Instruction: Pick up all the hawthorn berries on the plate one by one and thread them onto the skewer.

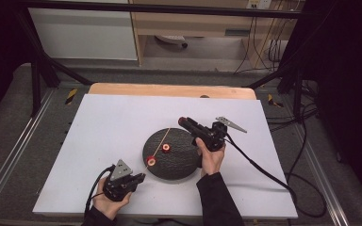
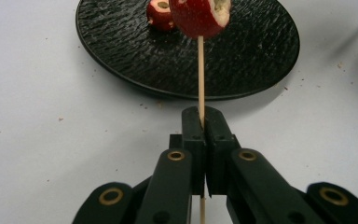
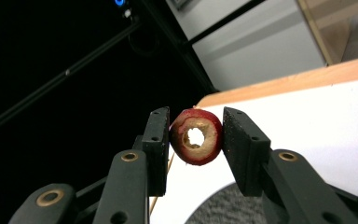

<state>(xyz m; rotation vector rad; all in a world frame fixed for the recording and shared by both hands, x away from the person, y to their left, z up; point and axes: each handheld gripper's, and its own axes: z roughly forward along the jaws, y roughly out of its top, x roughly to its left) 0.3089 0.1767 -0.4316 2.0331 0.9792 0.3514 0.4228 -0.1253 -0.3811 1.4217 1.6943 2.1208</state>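
My left gripper (image 1: 140,178) (image 2: 201,114) is shut on the lower end of a thin wooden skewer (image 1: 160,143) (image 2: 200,70), which slants up over a round black plate (image 1: 181,162) (image 2: 242,56). One red fruit slice (image 1: 151,161) (image 2: 196,18) is threaded on the skewer. A second red slice (image 1: 166,148) (image 2: 160,14) lies on the plate. My right gripper (image 1: 184,122) (image 3: 196,135) hovers over the plate's far edge, near the skewer's upper tip. Its jaws pinch a red ring-shaped slice (image 3: 210,140) with a hole through its middle.
The plate sits on a white board (image 1: 108,127) laid over a wooden table (image 1: 169,89). A black cable (image 1: 264,172) trails from the right gripper across the board's right side. Metal frame rails (image 1: 16,141) run along both sides.
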